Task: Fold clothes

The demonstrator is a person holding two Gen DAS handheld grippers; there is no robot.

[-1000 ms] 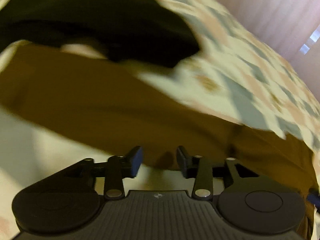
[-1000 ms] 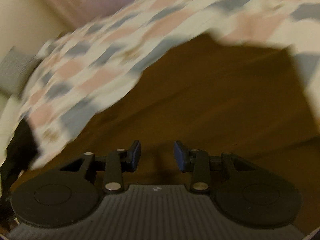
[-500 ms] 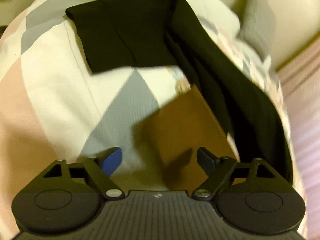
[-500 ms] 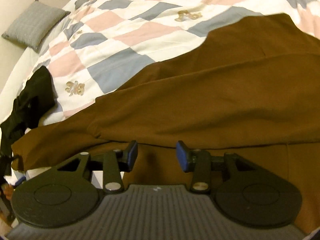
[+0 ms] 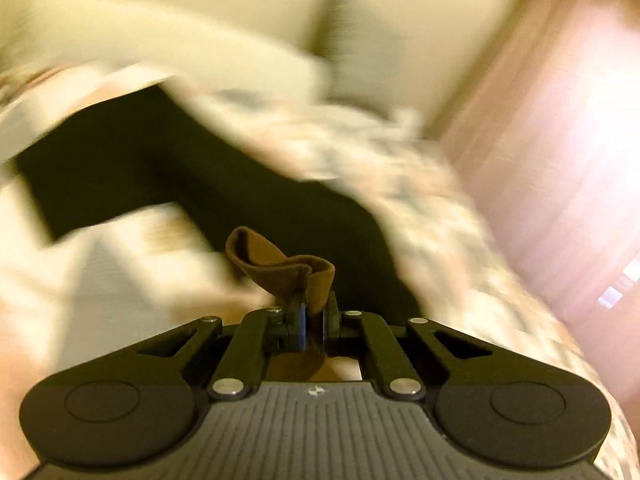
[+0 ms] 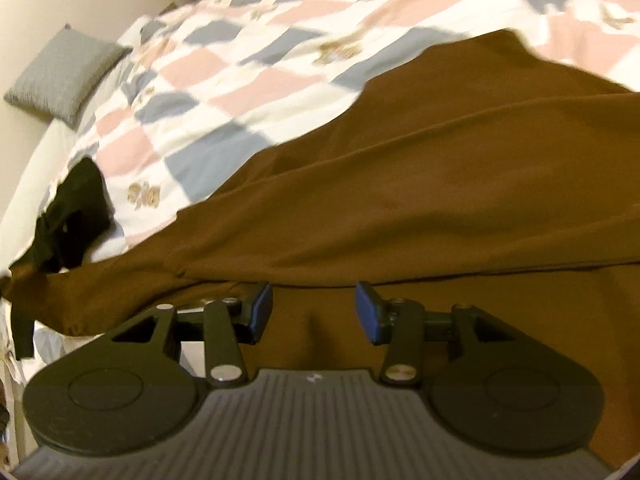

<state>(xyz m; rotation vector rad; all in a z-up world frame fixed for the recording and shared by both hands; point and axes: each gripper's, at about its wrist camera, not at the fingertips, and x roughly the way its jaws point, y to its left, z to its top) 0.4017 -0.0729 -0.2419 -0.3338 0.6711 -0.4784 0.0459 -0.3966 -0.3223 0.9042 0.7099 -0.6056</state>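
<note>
So, checkered quilt (image 6: 248, 80) covers bed, brown garment (image 6: 440, 184) sprawled across near side, black garment (image 6: 76, 216) bunched at its far-left end. Grey pillow (image 6: 64, 74) by wall. Right gripper (image 6: 314, 310) jaws parted wide over brown fabric, gripping nothing. Left gripper (image 5: 314, 314) pinched tight on brown garment's folded edge; left view blurry.

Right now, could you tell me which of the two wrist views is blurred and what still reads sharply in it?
Left wrist view: heavy motion smear over the bed and the black garment; only the left gripper and the pinched brown cloth look crisp. Right wrist view: mostly sharp, with the right gripper open over the brown garment; slight softness on the checked quilt, fisheye bending at the edges.
</note>
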